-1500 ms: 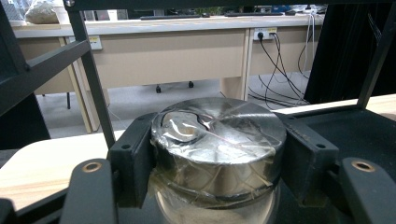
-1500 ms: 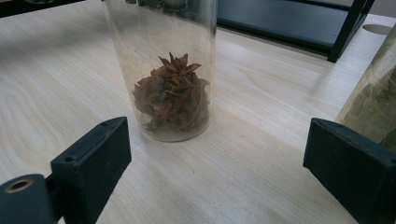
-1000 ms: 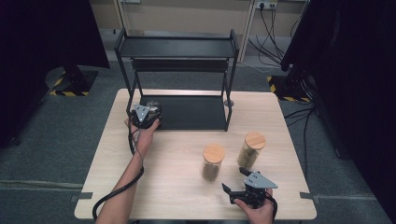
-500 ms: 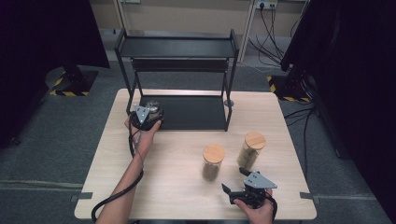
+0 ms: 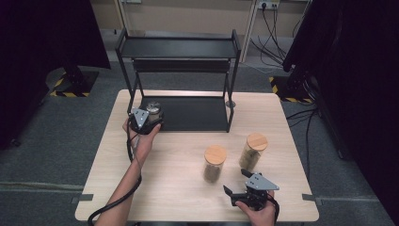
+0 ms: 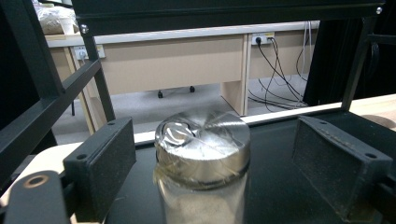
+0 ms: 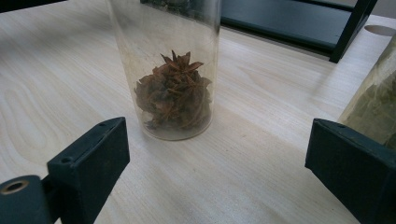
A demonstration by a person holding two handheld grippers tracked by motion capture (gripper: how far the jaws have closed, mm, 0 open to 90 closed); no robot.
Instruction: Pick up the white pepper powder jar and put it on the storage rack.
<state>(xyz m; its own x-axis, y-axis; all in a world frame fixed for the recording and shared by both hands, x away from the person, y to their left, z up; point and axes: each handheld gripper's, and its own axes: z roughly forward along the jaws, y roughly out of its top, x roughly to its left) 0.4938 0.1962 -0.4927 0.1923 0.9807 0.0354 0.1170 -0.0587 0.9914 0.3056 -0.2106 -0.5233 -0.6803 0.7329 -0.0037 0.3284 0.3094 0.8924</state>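
Left gripper [image 5: 149, 114] sat at the front left corner of the black two-tier rack [image 5: 176, 47], over the rack's lower shelf [image 5: 195, 113]. Jaws stood wide apart in the left gripper view, one on each side of a steel-lidded glass jar [image 6: 201, 161], with a clear gap on both sides; nothing clamped. Jar upright on the dark lower shelf, close to its front edge, lid [image 6: 203, 144] brushed metal and seated on top. Contents pale, not identifiable.

Right gripper [image 5: 237, 194] held low over the near edge of the wooden table [image 5: 169, 188], well apart from the left one. Jaws spread wide in the right gripper view, empty. Straight ahead between them, but farther off and not touched: a clear glass jar of star anise [image 7: 173, 93], upright on the bare table. Same jar seen from above with a round wooden lid [image 5: 215, 154]. Second wooden-lidded jar [image 5: 253, 150] stood just beside it to the right, nearer the rack's right leg; its edge showed greenish contents at the right margin of the right gripper view. Both wooden-lidded jars on the table in front of the rack, not on it.

Cable trailed from the left gripper along the forearm to the table's near edge.
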